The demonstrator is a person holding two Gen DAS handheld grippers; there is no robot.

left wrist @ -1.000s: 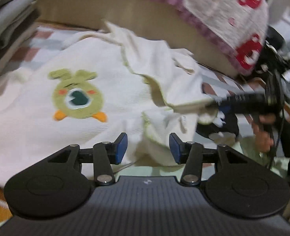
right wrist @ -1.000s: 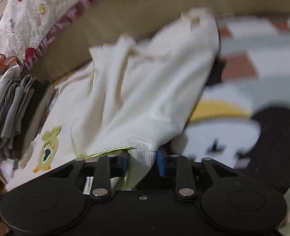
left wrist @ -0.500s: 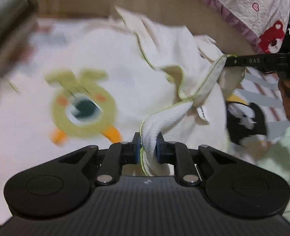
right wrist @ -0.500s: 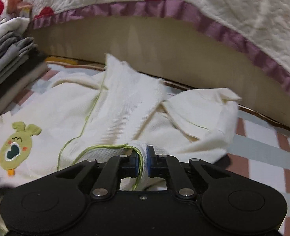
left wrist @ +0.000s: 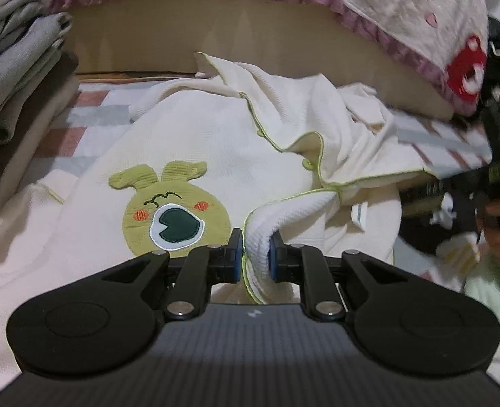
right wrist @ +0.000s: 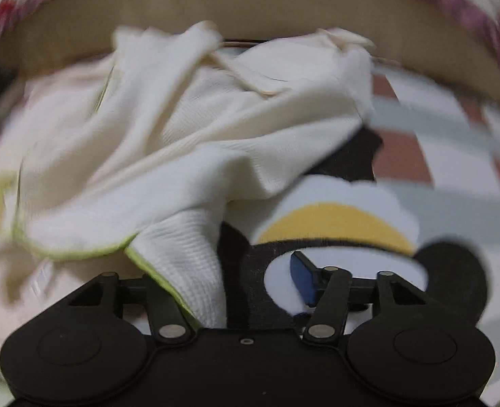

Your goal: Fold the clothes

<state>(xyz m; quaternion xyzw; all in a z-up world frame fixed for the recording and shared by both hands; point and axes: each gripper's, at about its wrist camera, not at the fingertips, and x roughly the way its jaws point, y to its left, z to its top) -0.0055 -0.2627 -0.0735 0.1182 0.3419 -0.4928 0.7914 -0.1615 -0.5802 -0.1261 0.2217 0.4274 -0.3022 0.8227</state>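
Observation:
A cream baby garment (left wrist: 199, 142) with green trim and a green cartoon patch (left wrist: 172, 210) lies crumpled on a patterned mat. My left gripper (left wrist: 255, 254) is shut on a folded hem of it, both blue pads pressing the cloth. In the right wrist view the same garment (right wrist: 182, 142) spreads to the left, blurred. My right gripper (right wrist: 222, 278) has its jaws opening. A flap of hem lies over its left finger, and the right blue pad (right wrist: 300, 278) stands bare and apart from the cloth. A hand (left wrist: 497, 237) holding the right gripper shows at the far right of the left wrist view.
A stack of folded grey and brown clothes (left wrist: 19, 78) stands at the left. A quilt with red figures and a purple border (left wrist: 402, 10) hangs over a beige bed side (left wrist: 216, 34) behind. The mat (right wrist: 436, 156) shows stripes and a panda print (right wrist: 334, 224).
My left gripper closed on the hem and has kept hold of it. My right gripper, shut on the hem half a second ago, has spread its jaws and its view has swung right.

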